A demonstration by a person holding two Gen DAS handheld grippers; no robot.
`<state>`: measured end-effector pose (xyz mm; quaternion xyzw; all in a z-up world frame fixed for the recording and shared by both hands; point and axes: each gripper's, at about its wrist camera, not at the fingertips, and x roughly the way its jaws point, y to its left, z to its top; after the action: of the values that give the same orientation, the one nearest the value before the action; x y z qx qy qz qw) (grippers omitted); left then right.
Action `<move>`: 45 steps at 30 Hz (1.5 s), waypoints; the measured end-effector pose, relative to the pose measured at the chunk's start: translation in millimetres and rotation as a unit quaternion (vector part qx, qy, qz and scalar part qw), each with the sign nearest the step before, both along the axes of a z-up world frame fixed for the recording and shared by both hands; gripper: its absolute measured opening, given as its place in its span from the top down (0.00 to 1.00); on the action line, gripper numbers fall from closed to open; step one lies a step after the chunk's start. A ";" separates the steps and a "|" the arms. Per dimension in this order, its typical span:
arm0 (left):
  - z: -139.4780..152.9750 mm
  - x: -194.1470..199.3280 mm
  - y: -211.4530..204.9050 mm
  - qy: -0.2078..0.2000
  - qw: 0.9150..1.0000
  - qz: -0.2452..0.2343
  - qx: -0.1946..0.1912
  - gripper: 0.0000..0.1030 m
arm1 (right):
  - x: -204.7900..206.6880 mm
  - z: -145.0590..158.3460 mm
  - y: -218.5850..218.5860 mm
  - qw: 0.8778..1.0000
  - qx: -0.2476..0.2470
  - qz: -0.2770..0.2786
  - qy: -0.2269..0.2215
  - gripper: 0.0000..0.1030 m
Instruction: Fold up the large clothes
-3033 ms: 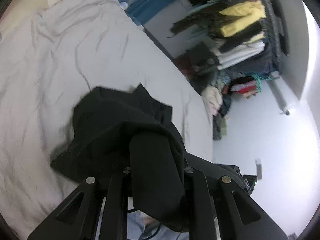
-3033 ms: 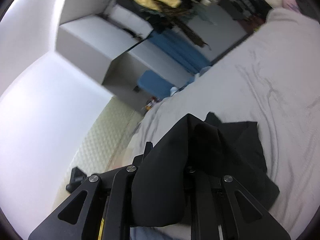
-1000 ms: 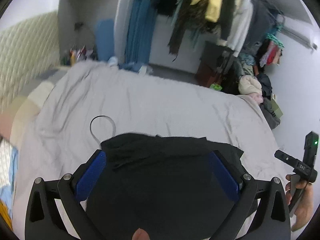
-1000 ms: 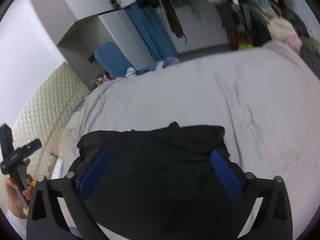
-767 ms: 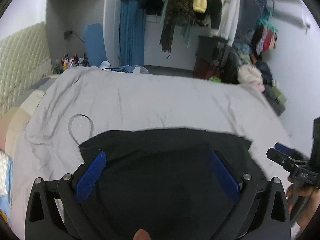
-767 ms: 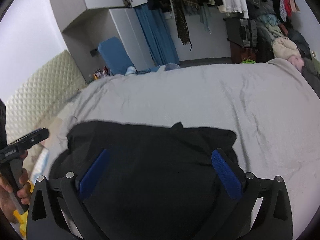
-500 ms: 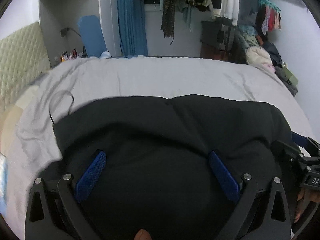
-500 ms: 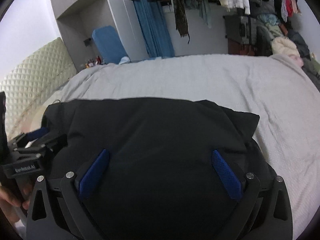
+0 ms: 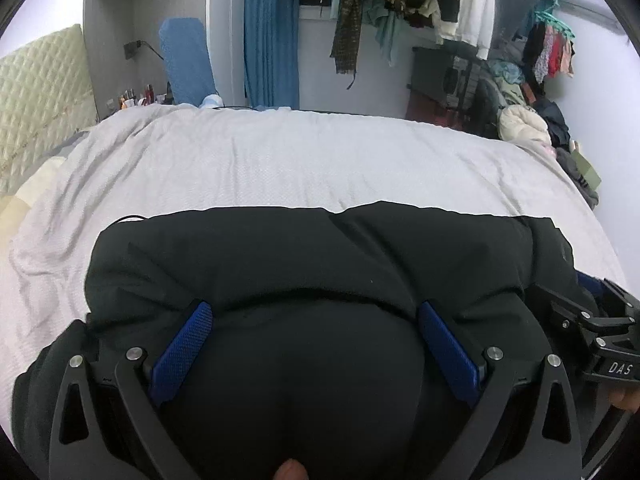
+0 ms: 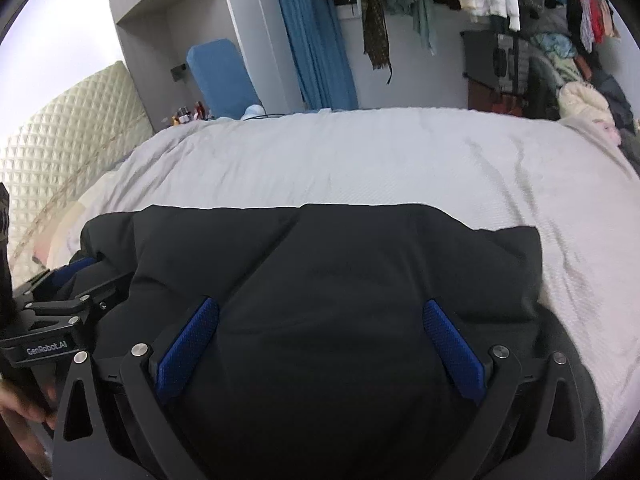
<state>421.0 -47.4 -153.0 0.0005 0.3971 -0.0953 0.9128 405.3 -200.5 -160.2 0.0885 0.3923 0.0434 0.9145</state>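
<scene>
A large black garment (image 9: 320,264) lies folded on the near part of a grey bed (image 9: 304,160); it also shows in the right wrist view (image 10: 340,272). My left gripper (image 9: 316,316) is open, its blue pads (image 9: 188,340) spread wide and low over the cloth. My right gripper (image 10: 320,312) is open too, its pads (image 10: 452,344) wide apart over the same garment. Each gripper shows at the edge of the other's view: the right one (image 9: 592,340) and the left one (image 10: 52,320). Neither holds cloth.
The grey bed (image 10: 380,160) stretches away beyond the garment. A quilted headboard (image 9: 40,92) stands at the left. Hanging clothes (image 9: 400,4) and a pile of laundry (image 9: 524,124) fill the far right. A blue curtain (image 10: 316,52) and grey cupboard (image 10: 160,40) are behind the bed.
Three seconds ago both grippers were shut on the black garment in the air. They have let go, opened, and moved low and close over the garment, which now lies on the bed.
</scene>
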 end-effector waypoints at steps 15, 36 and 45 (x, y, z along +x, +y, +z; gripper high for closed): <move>-18.0 22.3 -4.1 0.006 1.000 0.004 0.011 0.00 | 13.3 -18.5 1.0 1.000 -0.003 -0.003 -0.017 0.00; 16.3 -40.4 100.1 0.000 0.998 0.055 -0.008 0.00 | -48.9 24.7 -94.5 0.998 0.048 -0.035 -0.004 0.02; -11.5 -53.2 154.8 0.039 0.995 0.088 -0.037 0.00 | -86.7 12.8 -119.8 0.995 0.071 -0.065 0.019 0.11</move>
<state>367.8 107.4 -164.5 -0.0719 0.4273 -0.0290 0.9008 318.6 -320.3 -147.4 0.1794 0.3989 0.0105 0.8992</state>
